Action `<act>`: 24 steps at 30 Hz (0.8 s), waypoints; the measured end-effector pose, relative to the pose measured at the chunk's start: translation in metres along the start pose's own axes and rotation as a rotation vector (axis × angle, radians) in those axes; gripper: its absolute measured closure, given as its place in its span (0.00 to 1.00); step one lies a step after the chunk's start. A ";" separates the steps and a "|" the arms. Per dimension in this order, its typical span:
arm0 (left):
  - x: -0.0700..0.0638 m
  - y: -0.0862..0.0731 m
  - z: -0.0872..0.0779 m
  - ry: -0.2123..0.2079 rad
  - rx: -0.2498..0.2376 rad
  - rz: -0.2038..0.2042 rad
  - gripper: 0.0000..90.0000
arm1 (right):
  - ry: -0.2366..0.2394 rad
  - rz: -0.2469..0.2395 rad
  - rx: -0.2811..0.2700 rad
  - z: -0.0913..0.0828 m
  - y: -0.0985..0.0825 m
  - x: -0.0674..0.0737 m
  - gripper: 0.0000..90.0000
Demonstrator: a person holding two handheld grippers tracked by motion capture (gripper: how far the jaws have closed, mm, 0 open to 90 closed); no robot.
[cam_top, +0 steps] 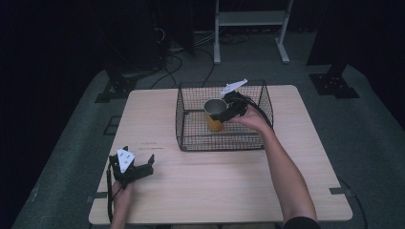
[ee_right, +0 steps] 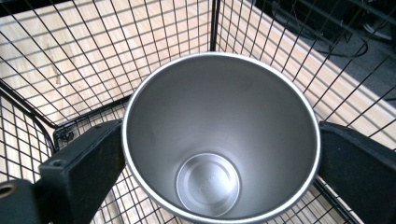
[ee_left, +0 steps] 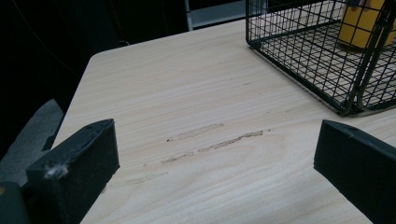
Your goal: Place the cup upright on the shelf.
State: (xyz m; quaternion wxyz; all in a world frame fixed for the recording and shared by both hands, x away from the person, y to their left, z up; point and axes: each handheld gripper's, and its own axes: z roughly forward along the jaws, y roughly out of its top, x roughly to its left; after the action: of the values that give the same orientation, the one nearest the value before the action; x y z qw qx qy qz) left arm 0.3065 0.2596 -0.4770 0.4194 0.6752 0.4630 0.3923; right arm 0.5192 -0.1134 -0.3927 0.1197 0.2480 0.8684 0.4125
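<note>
Wire basket [cam_top: 191, 136]: yellow cup [cam_top: 214, 122], steel-lined, upright.

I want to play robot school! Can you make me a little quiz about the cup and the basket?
1. True or false: the cup is inside the basket.
2. Which gripper is closed around the cup? A) left gripper B) right gripper
3. Fill in: the cup's outside is ____ and its inside is shiny metal.

Key: 1 true. 2 B: in the right gripper view its jaws press the cup's rim from both sides, while the left gripper rests open over the table. 3 yellow.
</note>
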 end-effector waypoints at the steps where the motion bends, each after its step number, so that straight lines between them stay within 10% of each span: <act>1: 0.000 0.000 0.000 0.000 0.000 0.000 0.00 | -0.001 0.000 -0.001 -0.001 0.000 0.000 0.03; 24: 0.000 0.000 0.000 0.002 0.001 -0.001 0.00 | 0.016 0.008 -0.105 -0.036 0.013 0.005 0.03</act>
State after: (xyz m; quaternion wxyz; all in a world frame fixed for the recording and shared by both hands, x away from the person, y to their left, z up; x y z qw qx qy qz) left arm 0.3069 0.2593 -0.4771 0.4188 0.6748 0.4639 0.3925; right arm 0.5040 -0.1276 -0.3601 0.1239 0.2414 0.8454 0.4601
